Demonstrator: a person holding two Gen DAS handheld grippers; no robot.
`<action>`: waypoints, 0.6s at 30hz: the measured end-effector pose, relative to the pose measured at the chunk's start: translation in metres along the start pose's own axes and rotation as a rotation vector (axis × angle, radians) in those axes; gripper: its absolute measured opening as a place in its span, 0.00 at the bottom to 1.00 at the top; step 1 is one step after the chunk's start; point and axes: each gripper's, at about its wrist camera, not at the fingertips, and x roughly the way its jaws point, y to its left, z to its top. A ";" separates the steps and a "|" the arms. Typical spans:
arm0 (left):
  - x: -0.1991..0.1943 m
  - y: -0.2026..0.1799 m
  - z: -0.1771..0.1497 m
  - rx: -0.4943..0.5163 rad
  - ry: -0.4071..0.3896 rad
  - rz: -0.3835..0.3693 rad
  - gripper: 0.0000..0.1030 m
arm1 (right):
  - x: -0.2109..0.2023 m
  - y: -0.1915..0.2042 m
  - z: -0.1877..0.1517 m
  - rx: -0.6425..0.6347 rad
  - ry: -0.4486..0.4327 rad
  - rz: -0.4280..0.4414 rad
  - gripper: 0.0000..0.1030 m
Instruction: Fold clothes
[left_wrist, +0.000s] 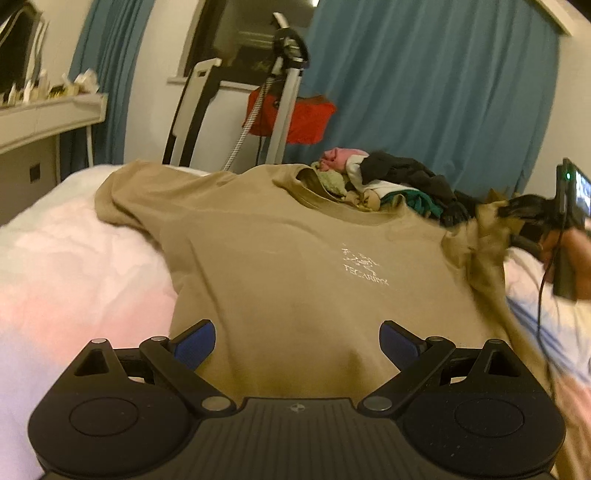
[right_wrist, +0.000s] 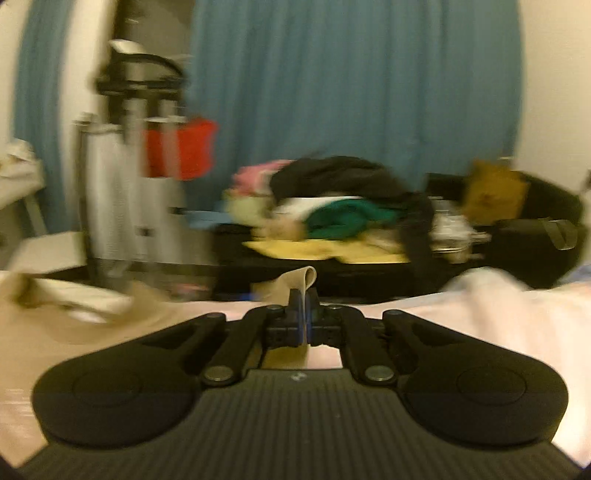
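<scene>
Tan T-shirt (left_wrist: 295, 266) lies face-up and spread across the white bed (left_wrist: 74, 258), collar at the far edge against the unsorted clothes pile (left_wrist: 388, 177); no fold is made yet, by my judgement. My left tongs (left_wrist: 297, 341) hover wide open above the near hem, holding nothing. My right tongs (right_wrist: 303, 314) are clamped on the bunched right sleeve (left_wrist: 480, 236), so both sleeve folds and the body fold remain.

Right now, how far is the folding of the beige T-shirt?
Done: the beige T-shirt lies spread front-up on the bed. In hand: the right gripper pinches its sleeve; the left gripper hovers open over the hem. Left: no fold is made, and the clothes pile waits.
</scene>
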 end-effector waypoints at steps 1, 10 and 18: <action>0.000 -0.002 -0.001 0.015 -0.001 0.002 0.94 | 0.007 -0.016 0.000 0.017 0.001 -0.043 0.04; 0.010 -0.002 0.003 0.039 -0.002 0.007 0.94 | 0.001 -0.124 -0.042 0.400 0.033 -0.122 0.13; -0.006 -0.002 0.003 0.023 0.015 -0.033 0.94 | -0.142 -0.068 -0.100 0.597 0.062 0.050 0.85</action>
